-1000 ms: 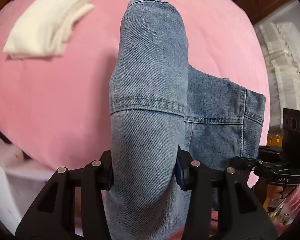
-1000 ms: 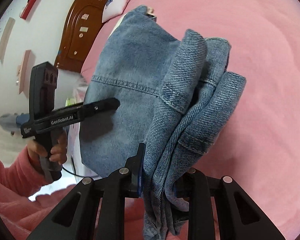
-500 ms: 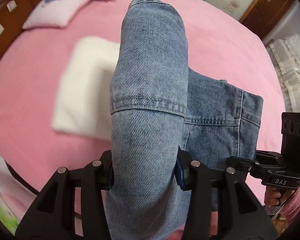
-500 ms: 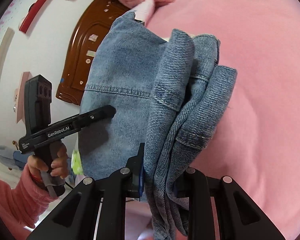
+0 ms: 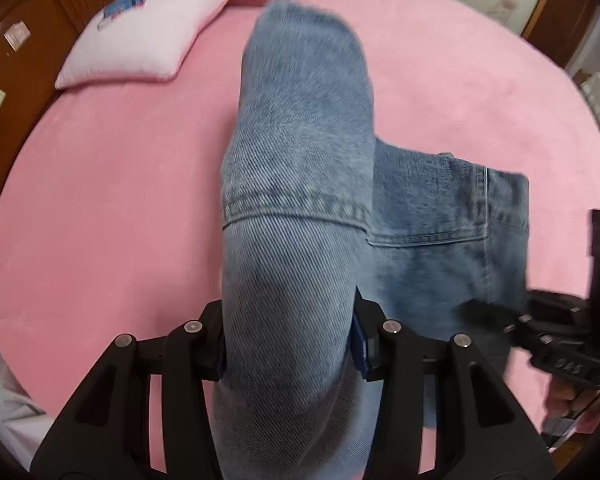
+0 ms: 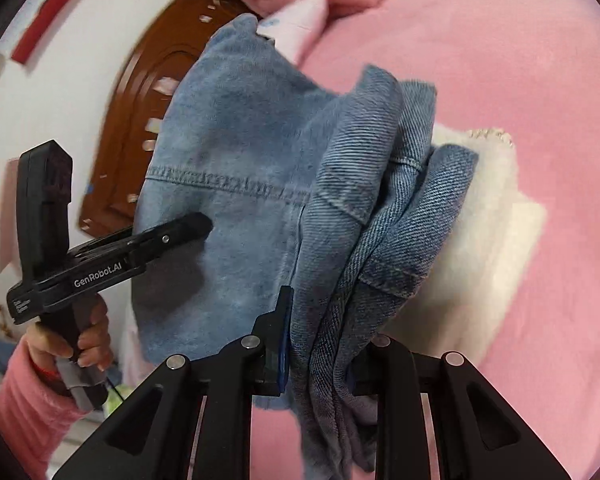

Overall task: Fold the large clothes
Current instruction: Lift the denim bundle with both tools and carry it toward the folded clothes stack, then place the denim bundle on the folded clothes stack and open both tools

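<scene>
Both tongs clamped on folded denim. Left gripper, low centre of the left wrist view, jaws part-way apart and filled by a thick rolled bundle of the jeans; pads press it on both sides. Right gripper, low centre of the right wrist view, jaws narrower, pinching several stacked layers of the same jeans edge-on.

Jeans hang between the two tongs, off the pink bed, which fills the background. Folded cream garment lies on the bed at right of the right wrist view, partly behind the denim. White pillow upper left in the left wrist view. Hand on the left tong's handle, lower left.

Step, as I judge it: carrying the folded jeans to set down, likely onto or beside the cream garment. To do well: keep both grips level so layers stay aligned, lower flat, release only once the bundle rests. Risk: loose layers slipping from the right pinch.
</scene>
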Tool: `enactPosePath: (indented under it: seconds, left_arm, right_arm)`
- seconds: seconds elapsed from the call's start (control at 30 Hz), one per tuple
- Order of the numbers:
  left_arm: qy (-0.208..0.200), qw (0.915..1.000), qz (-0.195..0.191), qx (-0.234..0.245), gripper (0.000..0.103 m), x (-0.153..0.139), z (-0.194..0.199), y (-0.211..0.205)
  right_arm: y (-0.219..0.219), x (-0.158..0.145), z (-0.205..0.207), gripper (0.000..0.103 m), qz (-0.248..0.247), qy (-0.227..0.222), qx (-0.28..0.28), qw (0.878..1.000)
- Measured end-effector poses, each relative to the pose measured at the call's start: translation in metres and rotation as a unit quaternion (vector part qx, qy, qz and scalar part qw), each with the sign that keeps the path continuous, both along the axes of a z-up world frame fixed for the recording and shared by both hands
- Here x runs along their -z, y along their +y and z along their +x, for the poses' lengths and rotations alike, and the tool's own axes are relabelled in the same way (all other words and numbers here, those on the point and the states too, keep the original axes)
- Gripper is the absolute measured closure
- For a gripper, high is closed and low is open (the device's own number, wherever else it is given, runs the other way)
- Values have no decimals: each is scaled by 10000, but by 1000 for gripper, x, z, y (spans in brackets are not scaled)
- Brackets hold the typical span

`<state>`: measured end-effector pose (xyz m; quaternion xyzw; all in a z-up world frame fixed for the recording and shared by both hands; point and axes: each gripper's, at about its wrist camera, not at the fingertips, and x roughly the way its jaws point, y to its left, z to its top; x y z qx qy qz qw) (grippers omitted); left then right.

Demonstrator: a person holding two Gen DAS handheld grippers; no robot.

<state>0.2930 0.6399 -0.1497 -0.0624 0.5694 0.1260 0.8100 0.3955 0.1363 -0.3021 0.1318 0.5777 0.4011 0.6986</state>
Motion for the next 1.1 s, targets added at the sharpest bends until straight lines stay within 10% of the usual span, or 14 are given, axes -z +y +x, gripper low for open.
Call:
enactPosePath:
  seconds: [0.23,0.4,0.6,0.77,1.0,1.1]
  left_arm:
    - [-544,9970,-522,-159,40,28,-23,34]
    - [-802,9922,689,-666,34,14,-43,27]
    - [-1593,9617,937,-2024,34,-36,-110,-77]
    - [-817,9542,419,-2846,34,-16,-164,-159]
    - [532,9893,-312,-1325,34,23,-210,-338]
    - [716,9954,-210,-594,34,17,-233,-421]
  right_arm:
    - [-49,48,15,82,-95,-41,118,9999]
    - [-42,35,7,82,-179,-239,209,9993]
    - [-34,-15,-66,80,-763,-348,845,9929]
    - [-108,0,-129,71,-1438,-8,1104,9834]
    - [-244,17,-259,49,-2170,511,1245,9669]
    - [-303,11,-312,6,-2473,649,1738,9510]
